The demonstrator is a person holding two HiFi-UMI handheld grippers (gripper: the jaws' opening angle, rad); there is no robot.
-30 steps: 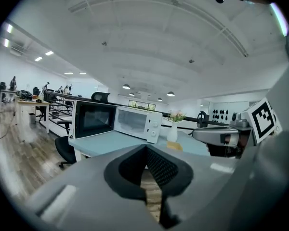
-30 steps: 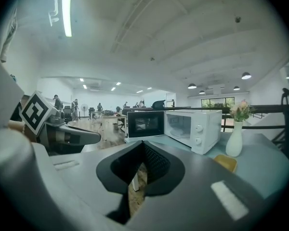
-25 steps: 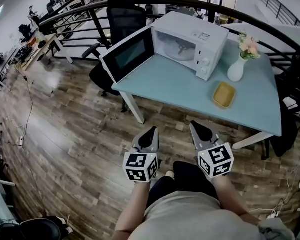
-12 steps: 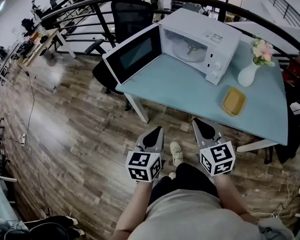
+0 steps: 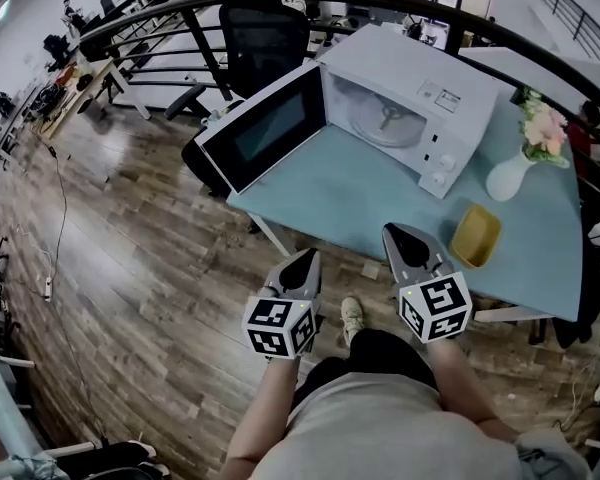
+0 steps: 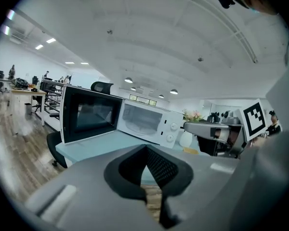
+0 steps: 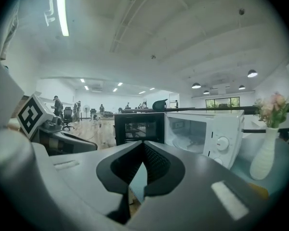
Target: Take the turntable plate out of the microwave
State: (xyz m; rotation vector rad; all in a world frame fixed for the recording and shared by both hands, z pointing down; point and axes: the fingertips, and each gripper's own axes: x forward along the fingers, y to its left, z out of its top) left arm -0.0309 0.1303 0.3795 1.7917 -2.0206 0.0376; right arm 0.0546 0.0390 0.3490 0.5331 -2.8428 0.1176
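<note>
The plate (image 5: 385,118) is sitting inside the microwave (image 5: 435,73), whose door (image 5: 265,128) is standing wide open to the left. The microwave is resting on the far part of a light-blue bench (image 5: 350,193). To its right a white vase (image 5: 508,176) is holding pink flowers (image 5: 545,128). A yellow dish (image 5: 476,236) is lying near the bench's front edge, in front of the vase. A black chair (image 5: 260,33) is standing behind the door.

The left tool (image 5: 306,258) is hovering over the wood floor (image 5: 130,248), just short of the bench, its jaws pressed together with nothing between them. The right tool (image 5: 394,230) is hanging with its tip showing against the bench's near edge, left of the dish. Its jaws are likewise pressed together and empty. Both tools are pointing toward the microwave and are well apart from it. In each gripper view the open microwave is showing beyond the jaw tips, with the plate visible in its cavity.
</note>
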